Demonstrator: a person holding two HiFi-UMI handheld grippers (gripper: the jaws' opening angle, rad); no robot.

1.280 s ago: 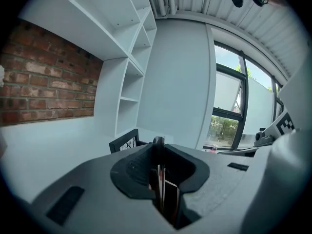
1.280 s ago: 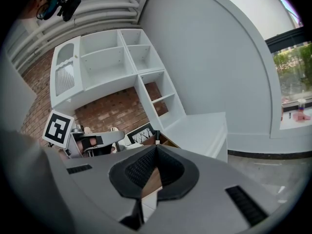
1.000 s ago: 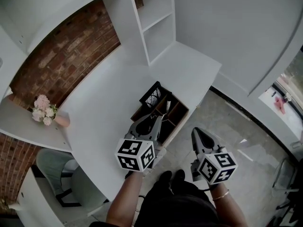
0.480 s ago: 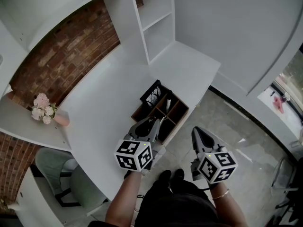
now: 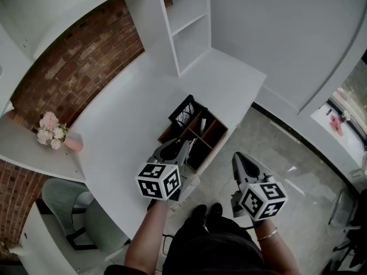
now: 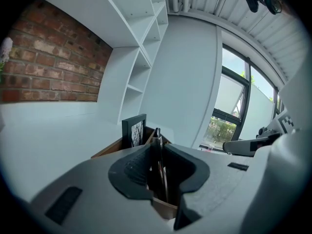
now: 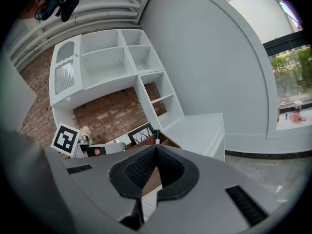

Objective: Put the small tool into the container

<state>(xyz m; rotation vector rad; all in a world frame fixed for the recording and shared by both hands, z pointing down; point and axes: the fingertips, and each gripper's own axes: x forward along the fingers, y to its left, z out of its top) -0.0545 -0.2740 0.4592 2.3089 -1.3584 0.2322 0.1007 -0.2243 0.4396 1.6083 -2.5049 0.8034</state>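
My left gripper (image 5: 181, 148) (image 6: 157, 152) is shut on a thin, dark pen-like small tool (image 6: 158, 139), which stands upright between its pads. Its tips hover at the near left corner of the brown wooden compartment container (image 5: 207, 137) (image 6: 108, 150) at the desk's front edge. A black picture frame (image 5: 184, 113) (image 6: 133, 130) stands in the container's far end, and a white-and-black pen (image 5: 203, 123) (image 7: 157, 139) leans in a middle cell. My right gripper (image 5: 237, 158) (image 7: 156, 147) is shut and empty, held over the floor to the right of the desk.
The white desk (image 5: 129, 113) runs back to a white shelf unit (image 5: 189, 27) and a brick wall. Pink flowers (image 5: 49, 132) sit on a side ledge at left. A grey chair (image 5: 71, 211) stands below the desk's left end. Tiled floor (image 5: 287, 153) lies at right.
My left gripper has drifted a little left and back along the desk edge with the tool still in it. The right gripper has hardly moved.
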